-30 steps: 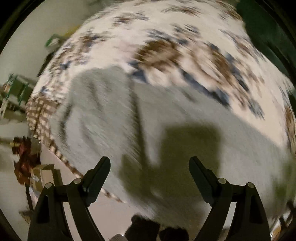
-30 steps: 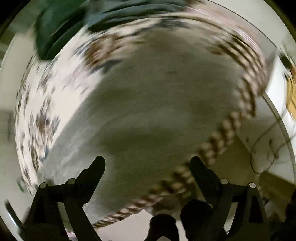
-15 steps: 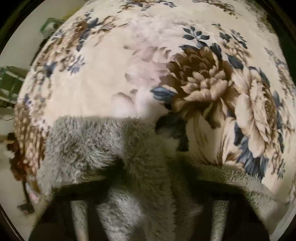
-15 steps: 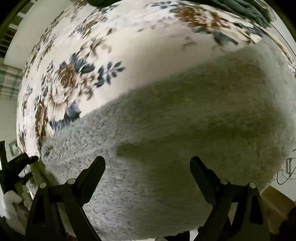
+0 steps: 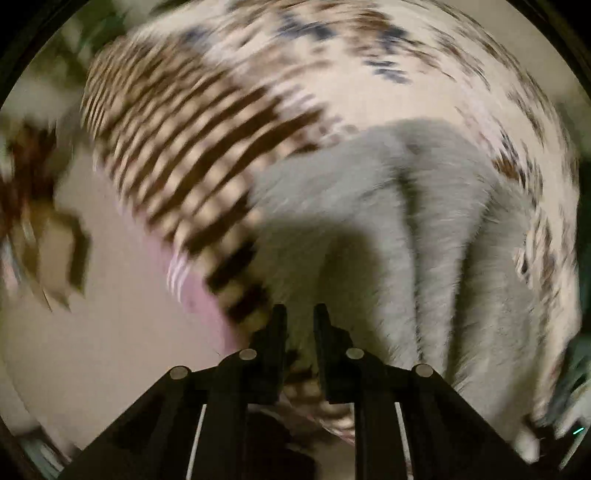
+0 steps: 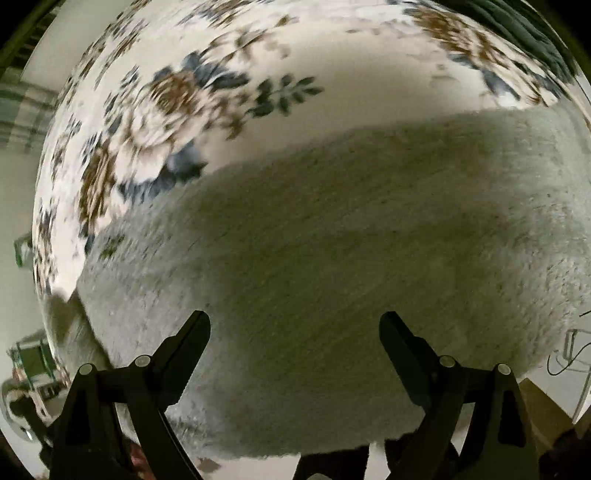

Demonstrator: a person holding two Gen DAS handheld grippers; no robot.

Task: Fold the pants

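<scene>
The grey fleece pants [image 5: 424, 236] lie on a floral bedspread [image 5: 424, 59] with a brown striped border. In the left wrist view they fill the middle and right, blurred by motion. My left gripper [image 5: 299, 314] has its jaws nearly closed with a narrow gap, just off the pants' near edge; nothing shows clamped between them. In the right wrist view the pants [image 6: 351, 229] fill the lower half. My right gripper [image 6: 295, 321] is open wide and empty, hovering just above the fleece.
The bed's striped edge [image 5: 177, 155] drops to a pale floor [image 5: 92, 350] at the left. Dark green cloth [image 6: 517, 18] lies at the bed's far right. A cardboard box [image 6: 543, 417] and cables sit at the lower right.
My left gripper was buried in the fleece half a second ago; now it is drawn back clear of it with jaws nearly closed. The right gripper stays open over the pants.
</scene>
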